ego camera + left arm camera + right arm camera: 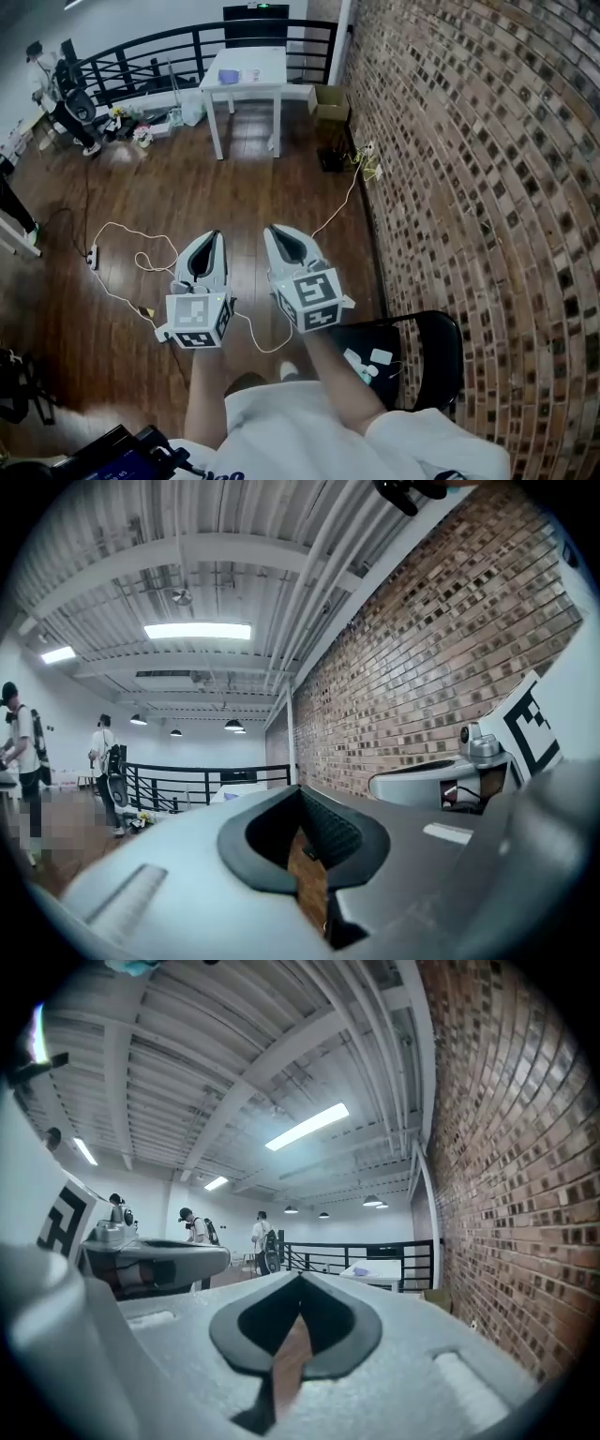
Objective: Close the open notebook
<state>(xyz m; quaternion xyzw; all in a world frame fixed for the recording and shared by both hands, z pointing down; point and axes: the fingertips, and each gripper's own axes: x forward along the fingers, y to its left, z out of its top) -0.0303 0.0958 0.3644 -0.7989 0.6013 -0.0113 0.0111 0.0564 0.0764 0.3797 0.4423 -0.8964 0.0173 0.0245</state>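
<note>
The white table (267,67) stands at the far end of the wood floor (244,187), against the black railing (159,47). On its top lies a pale flat thing (230,76), too small to tell whether it is the notebook. Well short of the table, both grippers are held level, side by side over the floor, pointing toward it. The left gripper (214,236) has its jaws pressed together with nothing between them. The right gripper (272,230), just beside it, is likewise pressed together and empty. Right of the table runs a brick wall (469,187), with a cardboard box (330,101) at its foot just beside the table. A white cable (131,255) loops over the floor between the table and the left gripper. A black chair (427,361) stands well apart from the table, by the wall. Left of the table, a person (66,98) stands
</note>
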